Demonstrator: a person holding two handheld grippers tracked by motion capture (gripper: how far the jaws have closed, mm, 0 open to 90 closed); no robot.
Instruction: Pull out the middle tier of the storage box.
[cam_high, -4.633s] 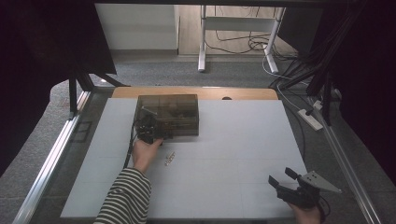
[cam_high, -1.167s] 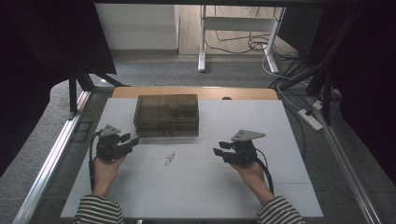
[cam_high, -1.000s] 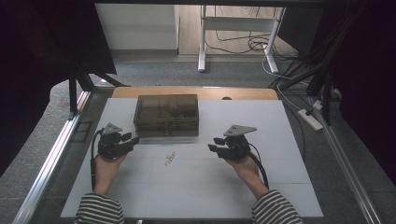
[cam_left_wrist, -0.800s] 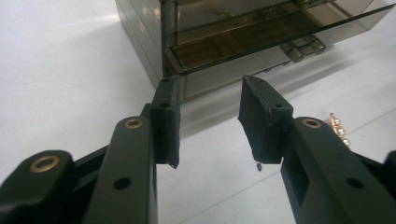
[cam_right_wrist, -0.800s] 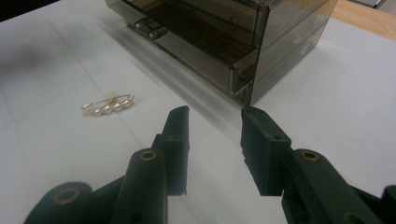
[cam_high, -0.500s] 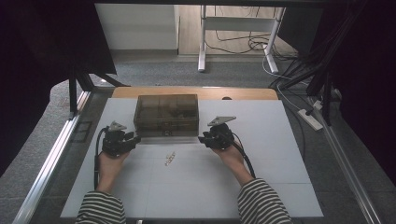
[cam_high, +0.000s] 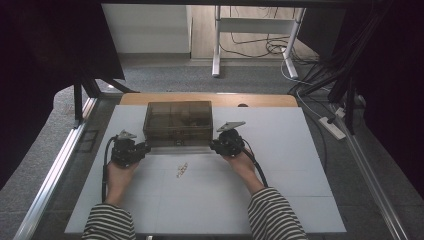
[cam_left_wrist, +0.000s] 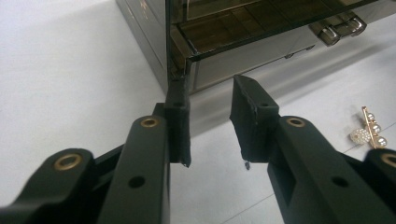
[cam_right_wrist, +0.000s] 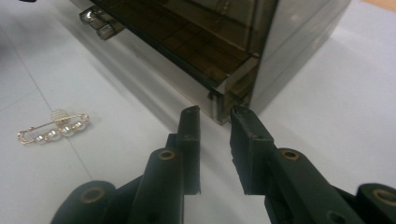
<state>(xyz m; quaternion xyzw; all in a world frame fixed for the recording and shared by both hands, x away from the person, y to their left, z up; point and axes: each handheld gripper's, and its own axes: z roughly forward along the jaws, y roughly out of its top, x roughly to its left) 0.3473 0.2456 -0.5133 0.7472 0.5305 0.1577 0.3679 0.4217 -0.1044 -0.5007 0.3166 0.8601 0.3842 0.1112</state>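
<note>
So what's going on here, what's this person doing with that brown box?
A person in striped sleeves holds a claw in each hand, one at each front corner of a smoky brown see-through box on the white table. The left claw and the right claw are both open, their tips right at the box's bottom corners, nothing gripped yet. A small gold pearl brooch lies loose on the table in front of the box, between the hands.

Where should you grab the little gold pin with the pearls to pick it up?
Probably across its thin gold bar, coming straight down from above. The pin lies flat and loose on the white table, so jaws must straddle the bar's narrow width; the pearls look round and slippery.
</note>
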